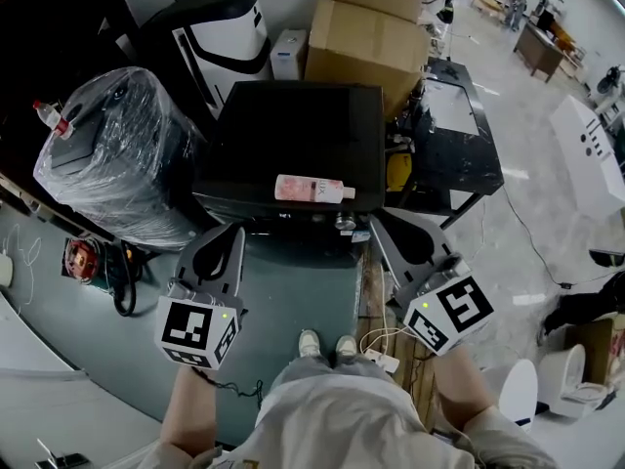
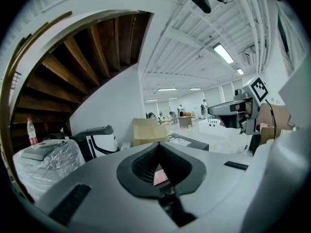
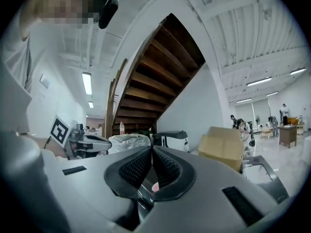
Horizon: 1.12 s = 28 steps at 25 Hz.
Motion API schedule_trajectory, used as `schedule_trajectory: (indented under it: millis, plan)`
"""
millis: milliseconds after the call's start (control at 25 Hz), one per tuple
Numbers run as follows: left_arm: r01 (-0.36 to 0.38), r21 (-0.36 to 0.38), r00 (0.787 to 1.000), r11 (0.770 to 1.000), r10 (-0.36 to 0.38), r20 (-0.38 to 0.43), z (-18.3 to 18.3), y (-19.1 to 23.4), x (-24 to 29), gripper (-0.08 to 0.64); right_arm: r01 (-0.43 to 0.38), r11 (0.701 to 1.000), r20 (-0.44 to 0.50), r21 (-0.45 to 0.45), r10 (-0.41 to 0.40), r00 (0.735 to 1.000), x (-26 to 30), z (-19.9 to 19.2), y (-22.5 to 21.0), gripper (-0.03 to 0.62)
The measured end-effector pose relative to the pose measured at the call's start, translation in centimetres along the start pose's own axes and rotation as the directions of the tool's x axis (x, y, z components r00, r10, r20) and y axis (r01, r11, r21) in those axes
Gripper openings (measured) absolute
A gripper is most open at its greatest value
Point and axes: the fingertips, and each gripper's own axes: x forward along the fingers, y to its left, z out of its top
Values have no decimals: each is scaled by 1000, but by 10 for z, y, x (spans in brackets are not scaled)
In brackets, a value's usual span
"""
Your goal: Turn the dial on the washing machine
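**Washing machine** (image 1: 288,135): black-topped cabinet on the floor, centre of the head view, just beyond the person's feet. Judged heavy and rigid, so it should not shift under a twist.

**Left gripper** (image 1: 236,229) and **right gripper** (image 1: 375,217): both are held near level in front of the machine. Each has its jaws closed tip to tip with nothing between them.

**Bottle** (image 1: 312,189): pink, lying on its side on the machine's lid (not part of the task).

**Dial** (image 1: 344,223): a small round, pale knob at the machine's front edge, just beside the right gripper's tips and apart from them. It is probably hard, smooth plastic, stiff with detents and apt to slip. It is best pinched across its rim.

**Hard to make out:** the control panel is seen steeply from above, so no markings or pointer can be read. Both gripper views look out over the machine and miss the dial.
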Motion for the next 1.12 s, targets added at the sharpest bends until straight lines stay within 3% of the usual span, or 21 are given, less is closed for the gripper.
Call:
schedule_trajectory:
  millis: [560,800,1120]
  plan:
    - [-37,98,990,994,23,137,78,-4,-33,20,9,994,172,-105,9,985,-48,101,23,28]
    - [-72,123,988,990,54,144,86,0,-39,20,-13,994,198,-112,35,980,-52,106,24,28]
    - [-61,65,990,996,52,134,80,1,-36,20,-2,997,167,-77,15,986,-48,96,16,28]
